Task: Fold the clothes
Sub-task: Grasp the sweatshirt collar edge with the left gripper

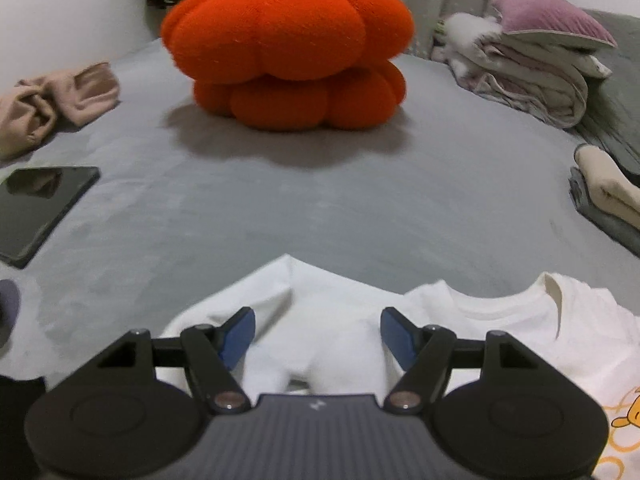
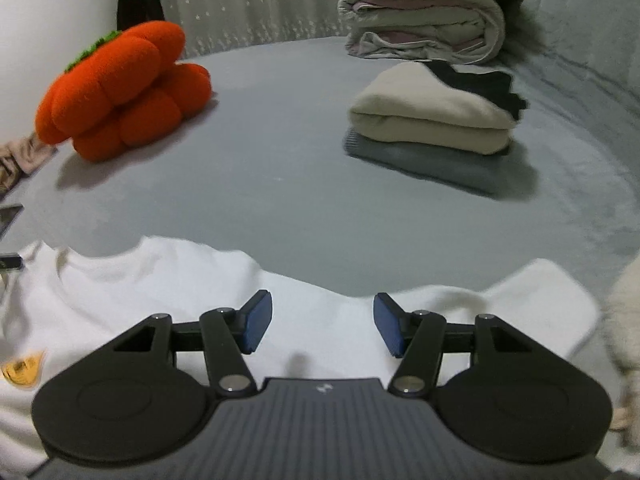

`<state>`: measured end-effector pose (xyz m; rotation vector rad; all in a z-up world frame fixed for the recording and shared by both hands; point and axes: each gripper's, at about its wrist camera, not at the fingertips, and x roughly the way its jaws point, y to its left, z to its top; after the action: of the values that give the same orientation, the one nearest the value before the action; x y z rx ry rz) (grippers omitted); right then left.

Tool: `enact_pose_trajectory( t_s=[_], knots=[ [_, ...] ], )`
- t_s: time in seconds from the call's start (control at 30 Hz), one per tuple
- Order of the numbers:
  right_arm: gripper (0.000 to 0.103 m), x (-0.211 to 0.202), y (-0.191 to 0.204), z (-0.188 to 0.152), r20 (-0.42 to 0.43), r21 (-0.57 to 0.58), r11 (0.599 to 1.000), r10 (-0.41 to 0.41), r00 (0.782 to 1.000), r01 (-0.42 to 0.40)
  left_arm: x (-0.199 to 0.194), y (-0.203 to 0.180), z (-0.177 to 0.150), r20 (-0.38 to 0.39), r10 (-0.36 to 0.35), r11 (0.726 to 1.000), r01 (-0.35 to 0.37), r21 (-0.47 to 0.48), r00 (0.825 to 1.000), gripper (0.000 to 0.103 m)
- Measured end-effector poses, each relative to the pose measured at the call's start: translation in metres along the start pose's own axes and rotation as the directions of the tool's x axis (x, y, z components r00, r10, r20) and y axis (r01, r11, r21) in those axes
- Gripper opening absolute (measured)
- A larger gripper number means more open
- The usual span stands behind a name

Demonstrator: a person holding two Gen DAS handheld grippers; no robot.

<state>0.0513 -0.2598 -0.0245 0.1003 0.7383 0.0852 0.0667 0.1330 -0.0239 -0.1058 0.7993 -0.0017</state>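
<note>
White shirt (image 1: 344,320) lies flat on the grey bed (image 1: 280,208), at its near edge, well in front of the orange pumpkin cushion (image 1: 288,52).

Left gripper (image 1: 318,332) hangs over the shirt's sleeve, jaws apart, blue pads (image 1: 240,336) clear of the cloth, nothing gripped. The collar sits just right of it.

Right gripper (image 2: 322,328) is over the shirt's other shoulder, released, jaws apart and empty; that sleeve runs off to its right.

Relative to the cushion: tan garment (image 1: 52,100) to its left, black tablet (image 1: 40,208) nearer and left, bundled bedding (image 1: 532,68) to its right, folded stack (image 2: 432,128) (cream over grey) right and nearer. A yellow print (image 2: 22,372) shows on the shirt front.
</note>
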Motion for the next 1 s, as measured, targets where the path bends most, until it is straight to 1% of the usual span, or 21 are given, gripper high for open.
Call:
enact_pose_trajectory(
  t_s=[0.13, 0.23, 0.3, 0.33, 0.4, 0.43, 0.5, 0.53, 0.57, 0.6, 0.63, 0.7, 0.73, 0.8, 0.9, 1.0],
  knots=[
    [0.060, 0.024, 0.012, -0.001, -0.006, 0.008, 1.000, 0.017, 1.000, -0.017, 0.009, -0.003, 0.000, -0.030, -0.028, 0.999, 0.027, -0.020, 0.999, 0.064],
    [0.060, 0.041, 0.020, -0.008, -0.014, -0.009, 1.000, 0.005, 1.000, -0.005, 0.015, -0.005, -0.002, -0.052, -0.046, 0.998, 0.045, -0.037, 0.998, 0.056],
    [0.060, 0.047, 0.025, -0.013, -0.011, -0.031, 0.999, -0.011, 1.000, 0.010, 0.015, -0.008, -0.003, -0.054, -0.054, 0.998, 0.052, -0.041, 0.997, 0.047],
    [0.060, 0.049, 0.027, -0.014, -0.004, -0.046, 0.999, -0.017, 1.000, 0.017, 0.015, -0.009, -0.004, -0.053, -0.059, 0.998, 0.057, -0.041, 0.997, 0.044],
    [0.060, 0.050, 0.031, -0.016, 0.017, -0.069, 0.997, -0.023, 1.000, 0.024, 0.014, -0.011, -0.005, -0.049, -0.070, 0.997, 0.068, -0.046, 0.996, 0.035],
    [0.060, 0.051, 0.032, -0.016, 0.026, -0.076, 0.997, -0.023, 0.999, 0.025, 0.013, -0.011, -0.007, -0.045, -0.073, 0.996, 0.070, -0.050, 0.996, 0.033],
    [0.060, 0.053, 0.034, -0.017, 0.043, -0.089, 0.996, -0.018, 0.999, 0.022, 0.010, -0.010, -0.010, -0.036, -0.077, 0.995, 0.074, -0.060, 0.996, 0.020],
    [0.060, 0.054, 0.036, -0.019, 0.052, -0.104, 0.994, -0.013, 0.999, 0.019, 0.009, -0.010, -0.011, -0.028, -0.078, 0.995, 0.077, -0.066, 0.997, 0.018],
    [0.058, 0.055, 0.038, -0.020, 0.059, -0.126, 0.992, -0.007, 0.998, 0.014, 0.008, -0.010, -0.012, -0.019, -0.080, 0.994, 0.079, -0.074, 0.997, 0.013],
    [0.047, 0.056, 0.040, -0.022, 0.066, -0.147, 0.989, 0.000, 0.998, 0.009, 0.008, -0.010, -0.013, -0.008, -0.081, 0.993, 0.080, -0.081, 0.997, 0.010],
    [0.039, 0.056, 0.043, -0.023, 0.071, -0.166, 0.986, 0.007, 0.997, 0.005, 0.007, -0.010, -0.013, 0.001, -0.078, 0.993, 0.078, -0.089, 0.997, 0.009],
    [0.018, 0.056, 0.049, -0.024, 0.078, -0.202, 0.979, 0.021, 0.997, -0.005, 0.006, -0.012, -0.015, 0.027, -0.068, 0.992, 0.070, -0.107, 0.997, 0.007],
    [0.014, 0.055, 0.051, -0.024, 0.084, -0.215, 0.977, 0.017, 0.996, 0.002, 0.004, -0.015, -0.015, 0.040, -0.060, 0.992, 0.065, -0.113, 0.997, 0.007],
    [0.008, 0.052, 0.056, -0.025, 0.101, -0.224, 0.974, -0.005, 0.995, 0.028, -0.001, -0.019, -0.015, 0.070, -0.047, 0.991, 0.055, -0.119, 0.996, 0.007],
    [0.006, 0.043, 0.054, -0.020, 0.140, -0.193, 0.980, -0.029, 0.990, 0.056, -0.009, -0.024, -0.008, 0.125, -0.036, 0.990, 0.053, -0.128, 0.992, 0.007],
    [0.005, 0.026, 0.054, -0.012, 0.199, -0.169, 0.981, -0.055, 0.978, 0.090, -0.014, -0.031, 0.004, 0.178, -0.030, 0.991, 0.052, -0.121, 0.984, 0.007]
  ],
)
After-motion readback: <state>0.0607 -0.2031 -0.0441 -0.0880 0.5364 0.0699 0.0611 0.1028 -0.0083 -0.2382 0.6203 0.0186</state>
